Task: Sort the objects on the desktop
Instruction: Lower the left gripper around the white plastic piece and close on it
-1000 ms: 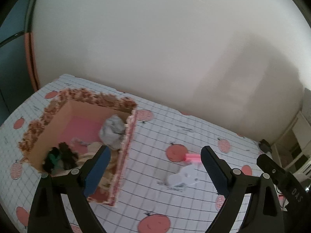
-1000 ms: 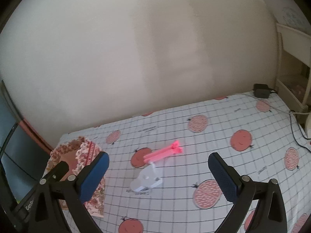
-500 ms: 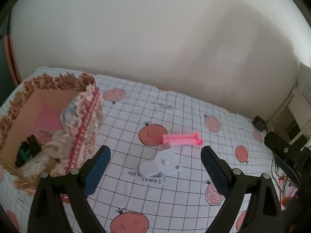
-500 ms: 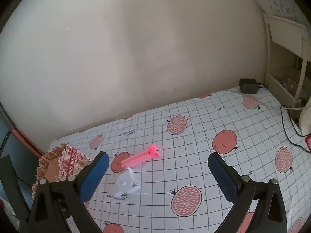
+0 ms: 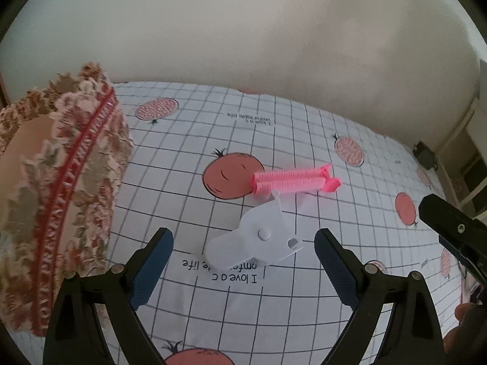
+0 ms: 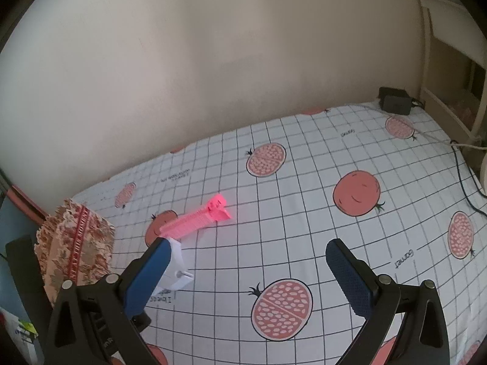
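At the far left we saw the patterned storage box [image 5: 61, 182] standing on the worktop [image 5: 304, 127], its inside hidden from us, so we could not tell what it already held. Right of it, two things lay out on the checked cloth, unsorted by our judgement: the white plastic clip [image 5: 252, 240] and, touching its far tip, the pink hair clip [image 5: 292, 181]. Our left gripper [image 5: 243, 261] hung low over the white clip, tilted down, jaws wide and empty, the clip lying between them. Further right, our right gripper [image 6: 246, 276] hovered above bare cloth, angled down, jaws wide and holding nothing, the pink clip ahead to its left.
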The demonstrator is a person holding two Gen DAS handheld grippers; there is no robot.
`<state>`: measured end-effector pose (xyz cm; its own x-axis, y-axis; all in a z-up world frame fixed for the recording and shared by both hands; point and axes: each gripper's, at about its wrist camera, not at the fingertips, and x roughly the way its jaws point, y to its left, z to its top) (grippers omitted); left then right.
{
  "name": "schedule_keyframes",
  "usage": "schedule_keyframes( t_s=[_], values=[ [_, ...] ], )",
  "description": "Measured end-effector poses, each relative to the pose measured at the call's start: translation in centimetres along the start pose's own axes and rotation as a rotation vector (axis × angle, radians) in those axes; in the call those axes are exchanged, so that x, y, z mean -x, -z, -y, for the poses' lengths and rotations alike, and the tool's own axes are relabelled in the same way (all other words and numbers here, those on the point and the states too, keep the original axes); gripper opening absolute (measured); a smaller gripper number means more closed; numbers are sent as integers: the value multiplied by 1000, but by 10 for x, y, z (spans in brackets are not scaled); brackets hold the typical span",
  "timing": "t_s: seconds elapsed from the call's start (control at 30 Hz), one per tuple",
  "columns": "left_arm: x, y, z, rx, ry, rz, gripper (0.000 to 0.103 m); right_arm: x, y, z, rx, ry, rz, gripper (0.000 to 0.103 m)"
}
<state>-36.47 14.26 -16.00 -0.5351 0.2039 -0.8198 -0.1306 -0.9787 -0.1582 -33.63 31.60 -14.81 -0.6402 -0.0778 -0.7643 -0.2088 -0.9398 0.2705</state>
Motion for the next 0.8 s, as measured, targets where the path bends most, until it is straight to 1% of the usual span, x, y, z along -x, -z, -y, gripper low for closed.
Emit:
schedule_keyframes(
  t_s=[0.13, 0.23, 0.47, 0.57, 0.7, 0.8],
  values=[
    [-14, 3, 3, -29, 4, -14, 94, -12, 4, 0, 13, 8, -19, 103],
    [-22, 6, 4, -45, -11, -23, 94, -20, 7, 1, 12, 10, -30, 103],
    [-37, 13, 2, -49, 19, -49, 94, -33, 12, 2, 17, 13, -47, 103],
    [-42, 14, 3, -65, 18, -51, 94, -37, 13, 3, 10, 10, -53, 103],
    [-44, 16, 9, -116, -14, -32, 94, -41, 15, 4, 15, 9, -55, 103],
    [-44, 17, 11, -127, -20, -22, 94, -44, 15, 6, 7, 3, -60, 103]
  ],
)
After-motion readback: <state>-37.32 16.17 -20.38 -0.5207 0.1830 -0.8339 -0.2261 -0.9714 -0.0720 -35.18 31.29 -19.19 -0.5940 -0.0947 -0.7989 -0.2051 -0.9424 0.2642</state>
